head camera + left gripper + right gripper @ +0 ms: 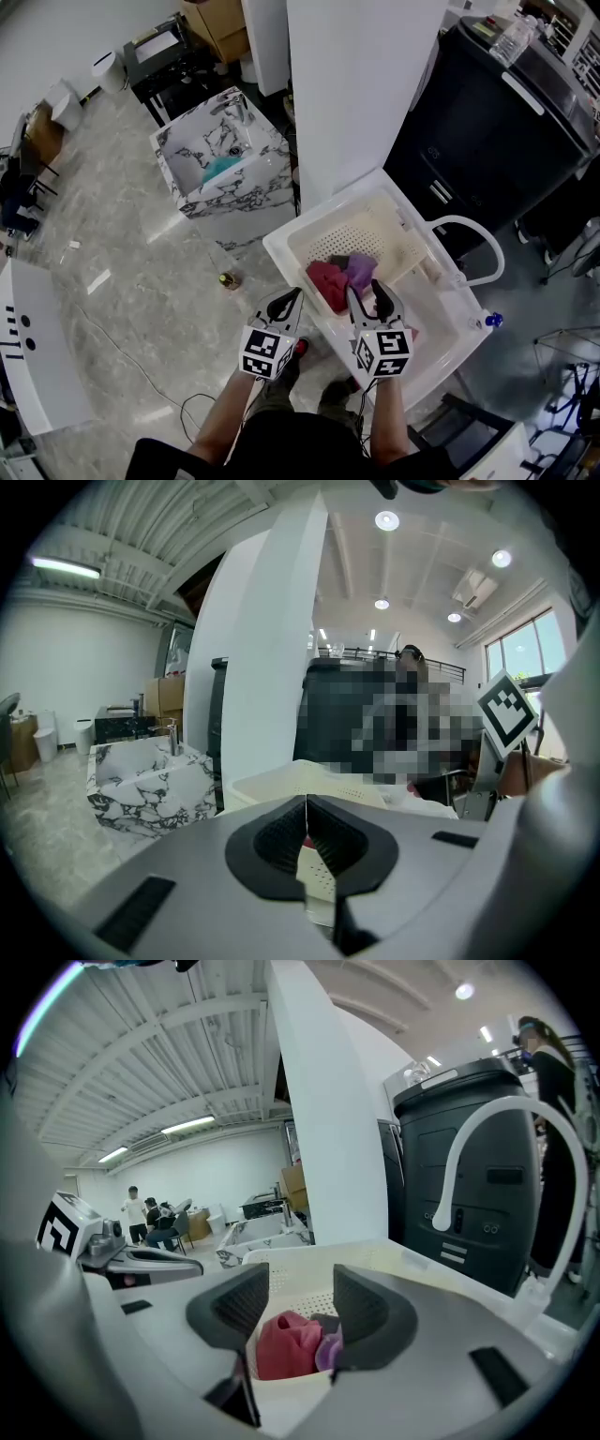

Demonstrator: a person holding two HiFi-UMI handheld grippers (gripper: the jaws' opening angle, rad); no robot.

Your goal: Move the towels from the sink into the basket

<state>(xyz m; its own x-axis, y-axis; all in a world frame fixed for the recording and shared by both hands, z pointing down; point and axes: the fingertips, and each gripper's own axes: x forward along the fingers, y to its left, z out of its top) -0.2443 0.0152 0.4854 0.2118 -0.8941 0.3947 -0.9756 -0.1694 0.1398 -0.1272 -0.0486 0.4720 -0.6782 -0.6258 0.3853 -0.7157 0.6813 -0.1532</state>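
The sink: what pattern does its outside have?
The sink is white marble with black veins; head view.

My right gripper (pixel 295 1312): jaws wide apart, nothing pinched. Past gap, red towel (pixel 281 1346) heaped in cream basket (pixel 309 1265). Beside it, purple towel (pixel 330 1349) touching its right side, dark cloth (pixel 325 1321) just behind (colour hard to tell). Basket wall perforated. At right, white faucet (pixel 487 1138) arches before black cabinet (pixel 450 1166). Behind basket, white pillar (pixel 328 1119). At left, my left gripper (pixel 192 1263), marker cube showing. Far back, people (pixel 141 1211) by desks.
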